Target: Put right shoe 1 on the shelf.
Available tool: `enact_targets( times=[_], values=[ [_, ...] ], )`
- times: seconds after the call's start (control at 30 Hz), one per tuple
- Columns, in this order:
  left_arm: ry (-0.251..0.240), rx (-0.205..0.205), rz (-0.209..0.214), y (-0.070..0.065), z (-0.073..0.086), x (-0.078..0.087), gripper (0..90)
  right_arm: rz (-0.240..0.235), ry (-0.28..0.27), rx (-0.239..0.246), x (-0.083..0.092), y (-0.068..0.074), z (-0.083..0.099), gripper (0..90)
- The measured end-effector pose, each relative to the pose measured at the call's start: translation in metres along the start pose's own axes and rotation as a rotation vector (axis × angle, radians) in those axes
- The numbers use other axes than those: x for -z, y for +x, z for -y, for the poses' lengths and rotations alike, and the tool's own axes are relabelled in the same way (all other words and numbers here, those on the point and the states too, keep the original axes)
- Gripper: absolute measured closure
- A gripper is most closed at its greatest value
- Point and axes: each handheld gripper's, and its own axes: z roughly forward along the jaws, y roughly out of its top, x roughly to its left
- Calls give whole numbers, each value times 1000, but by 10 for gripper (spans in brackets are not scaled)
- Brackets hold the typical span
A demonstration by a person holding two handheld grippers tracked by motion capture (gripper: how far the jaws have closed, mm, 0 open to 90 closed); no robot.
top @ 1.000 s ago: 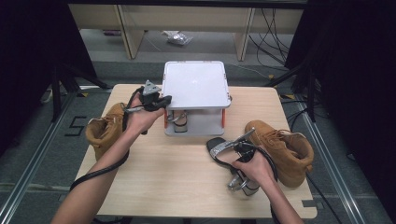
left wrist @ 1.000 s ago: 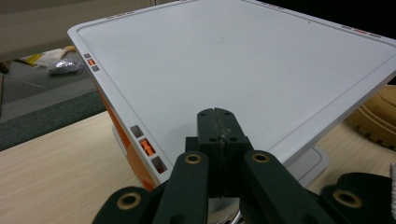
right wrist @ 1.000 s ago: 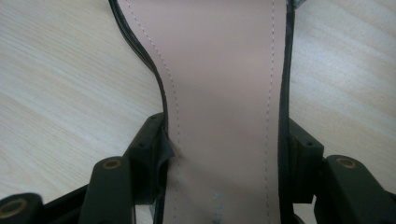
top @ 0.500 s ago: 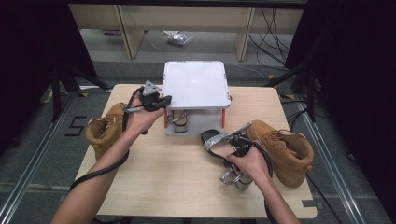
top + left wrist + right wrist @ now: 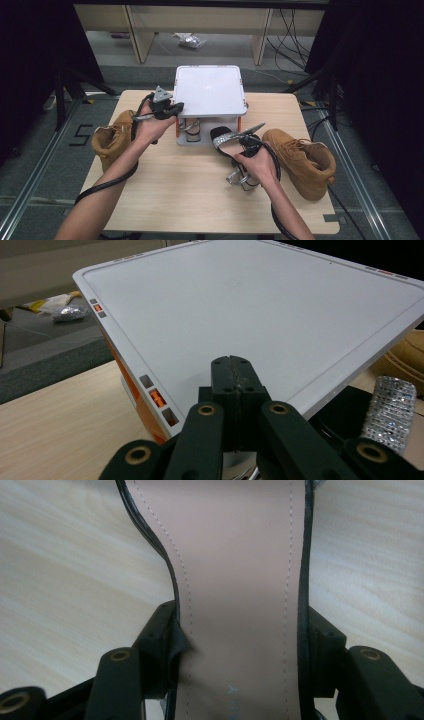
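Observation:
A black high-heeled sandal point(image 5: 223, 137) with a rhinestone strap hangs just above the table, right in front of the white two-level rack point(image 5: 210, 90). My right gripper point(image 5: 243, 148) is shut on it. In the right gripper view the jaws point(image 5: 240, 645) clamp both edges of the sandal's beige insole point(image 5: 235, 555). My left gripper point(image 5: 168, 108) is shut on nothing at the rack's left edge. In the left gripper view its tips point(image 5: 233, 374) sit over the white top plate point(image 5: 260, 310), with the rhinestone strap point(image 5: 390, 407) at the right. Another sandal point(image 5: 192, 128) stands on the rack's lower level.
One tan boot point(image 5: 112, 140) lies at the table's left edge behind my left forearm. A second tan boot point(image 5: 302, 155) lies at the right, close to my right hand. Bare wooden tabletop point(image 5: 190, 190) stretches in front. Cables trail from both grippers.
My right hand has carried the sandal leftward and a little up, away from the right boot toward the front of the rack. The left gripper has stayed put.

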Motion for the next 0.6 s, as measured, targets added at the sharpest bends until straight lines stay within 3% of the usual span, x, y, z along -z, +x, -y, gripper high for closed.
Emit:
enact_targets(
  times=[0.1,0.23,0.27,0.3,0.4,0.47,0.5,0.53,0.57,0.6],
  values=[
    [0,-1,1,0,0,0,896,19,-7,-18,-3,1,-5,439],
    [4,-5,1,0,-1,0,896,11,-43,-46,-7,3,-11,439],
    [4,-4,2,0,-1,0,896,4,-55,-27,-10,1,-13,439],
    [4,-5,2,0,-1,0,896,7,-46,-84,-11,6,-14,438],
    [4,-5,2,0,-1,0,896,2,-60,-74,-15,6,-18,438],
    [3,-5,2,0,-1,0,896,8,-51,-101,-17,9,-21,439],
    [2,-4,2,0,0,0,896,16,-70,-78,-19,8,-23,438],
    [2,-5,2,1,0,0,896,19,-72,-103,-21,10,-24,439],
    [2,-6,3,1,0,0,896,19,-81,-89,-22,9,-25,438],
    [2,-5,3,1,0,0,896,10,-57,-118,-22,12,-26,438]
  ],
)
